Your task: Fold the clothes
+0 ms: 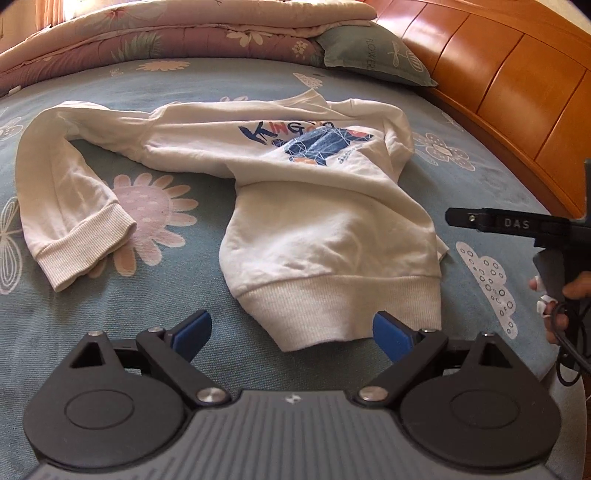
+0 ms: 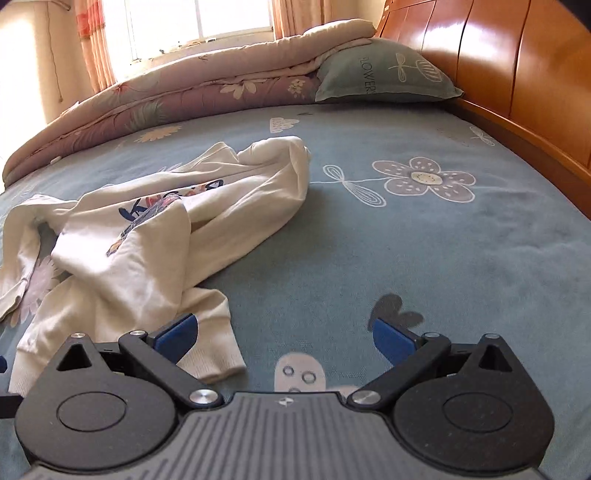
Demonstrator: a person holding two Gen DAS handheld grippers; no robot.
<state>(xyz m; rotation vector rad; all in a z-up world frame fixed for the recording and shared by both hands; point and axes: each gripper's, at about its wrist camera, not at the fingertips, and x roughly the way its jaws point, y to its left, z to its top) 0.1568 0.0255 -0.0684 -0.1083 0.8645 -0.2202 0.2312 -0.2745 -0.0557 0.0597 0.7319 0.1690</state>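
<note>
A white sweatshirt [image 1: 295,199] with a blue print lies crumpled on the blue flowered bed sheet [image 1: 110,325]. One sleeve stretches out to the left, its ribbed cuff [image 1: 77,251] near the front. The ribbed hem [image 1: 340,306] lies just ahead of my left gripper [image 1: 291,332], which is open and empty. The right gripper's body [image 1: 517,225] shows at the right edge of the left wrist view. My right gripper [image 2: 284,336] is open and empty over the sheet [image 2: 406,258], with the sweatshirt [image 2: 147,236] to its left and a cuff [image 2: 218,358] beside its left finger.
A folded pink quilt [image 2: 184,99] and a green pillow [image 2: 380,74] lie at the far side of the bed. A wooden headboard [image 2: 517,74] runs along the right. A curtained window [image 2: 199,18] is behind the quilt.
</note>
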